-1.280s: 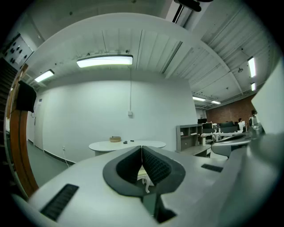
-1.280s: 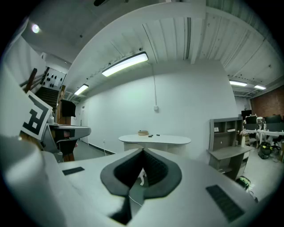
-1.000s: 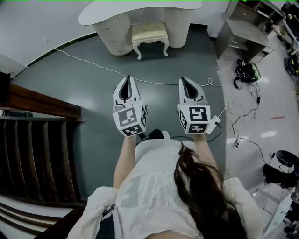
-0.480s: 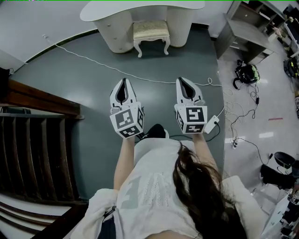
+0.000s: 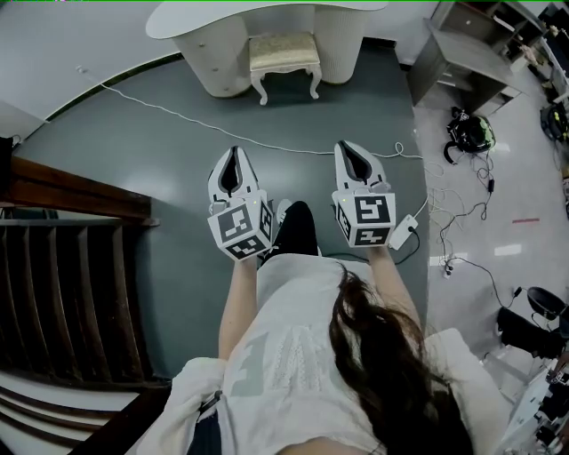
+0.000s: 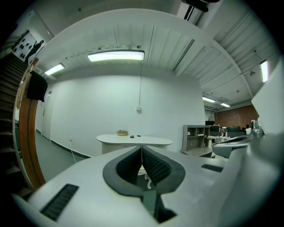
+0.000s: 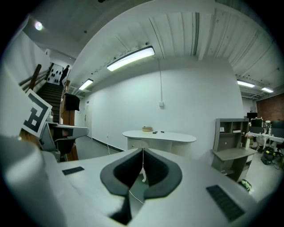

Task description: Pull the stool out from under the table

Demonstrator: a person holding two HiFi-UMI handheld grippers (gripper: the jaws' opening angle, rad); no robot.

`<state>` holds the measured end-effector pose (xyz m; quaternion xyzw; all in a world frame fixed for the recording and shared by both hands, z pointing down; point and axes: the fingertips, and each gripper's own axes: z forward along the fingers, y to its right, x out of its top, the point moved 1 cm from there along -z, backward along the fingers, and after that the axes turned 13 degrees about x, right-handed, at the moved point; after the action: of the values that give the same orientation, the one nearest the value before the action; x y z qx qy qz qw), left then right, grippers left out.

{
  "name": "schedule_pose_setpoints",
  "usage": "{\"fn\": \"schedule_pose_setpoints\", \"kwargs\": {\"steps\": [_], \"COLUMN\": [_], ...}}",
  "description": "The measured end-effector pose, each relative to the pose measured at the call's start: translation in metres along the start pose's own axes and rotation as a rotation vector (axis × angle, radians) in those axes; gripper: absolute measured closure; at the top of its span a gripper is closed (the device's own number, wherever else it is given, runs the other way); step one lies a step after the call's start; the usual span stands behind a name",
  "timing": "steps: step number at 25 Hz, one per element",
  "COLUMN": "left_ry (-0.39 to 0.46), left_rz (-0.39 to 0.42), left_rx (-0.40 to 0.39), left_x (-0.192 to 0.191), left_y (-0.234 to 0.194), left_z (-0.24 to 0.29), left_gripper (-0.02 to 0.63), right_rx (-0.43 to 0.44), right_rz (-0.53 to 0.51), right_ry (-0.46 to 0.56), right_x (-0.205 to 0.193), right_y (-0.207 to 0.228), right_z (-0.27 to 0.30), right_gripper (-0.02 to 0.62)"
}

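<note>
The cream stool [image 5: 284, 58] with a padded seat and curved white legs stands tucked under the white curved table [image 5: 191, 22] at the top of the head view. Both grippers hover side by side over the grey floor, well short of the stool and pointing toward it. My left gripper [image 5: 235, 153] is shut with nothing between its jaws, and my right gripper [image 5: 348, 147] is shut and empty too. In the left gripper view the table [image 6: 134, 140] shows far ahead beyond the shut left gripper [image 6: 142, 148]. The right gripper view shows the table [image 7: 159, 135] past the shut right gripper [image 7: 143, 150].
A white cable [image 5: 178, 117] runs across the floor between me and the table. A dark wooden staircase [image 5: 62, 267] fills the left side. A grey shelf unit [image 5: 467, 58], a headset [image 5: 468, 133] and loose cables [image 5: 462, 213] lie on the right.
A dark-trousered leg with a white shoe has stepped forward between the two grippers. Both grippers stay shut and keep about the same place in front of the body.
</note>
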<state>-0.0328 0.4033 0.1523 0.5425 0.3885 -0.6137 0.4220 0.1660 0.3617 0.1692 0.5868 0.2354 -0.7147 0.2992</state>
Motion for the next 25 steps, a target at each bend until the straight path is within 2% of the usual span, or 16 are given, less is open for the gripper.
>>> {"fn": "schedule_pose_setpoints", "kwargs": {"steps": [10,15,25], "left_ry": [0.019,0.034,0.023], "left_rz": [0.029,0.041,0.012], "left_rx": [-0.033,-0.072,-0.102], "left_x": [0.021,0.029,0.049], "left_y": [0.020,0.034,0.043], "left_z": [0.063,0.115,0.226], "left_gripper": [0.578,0.578,0.578], "right_rx": [0.001,-0.039,-0.114], "right_rz": [0.028,0.007,0.074], "right_ry": [-0.002,0.006,0.020], "right_x": [0.009,0.018,0.041], "right_y": [0.032,0.062,0.124], "right_z": [0.047,0.079,0.152], "right_gripper": [0.565,0.565,0.565]}}
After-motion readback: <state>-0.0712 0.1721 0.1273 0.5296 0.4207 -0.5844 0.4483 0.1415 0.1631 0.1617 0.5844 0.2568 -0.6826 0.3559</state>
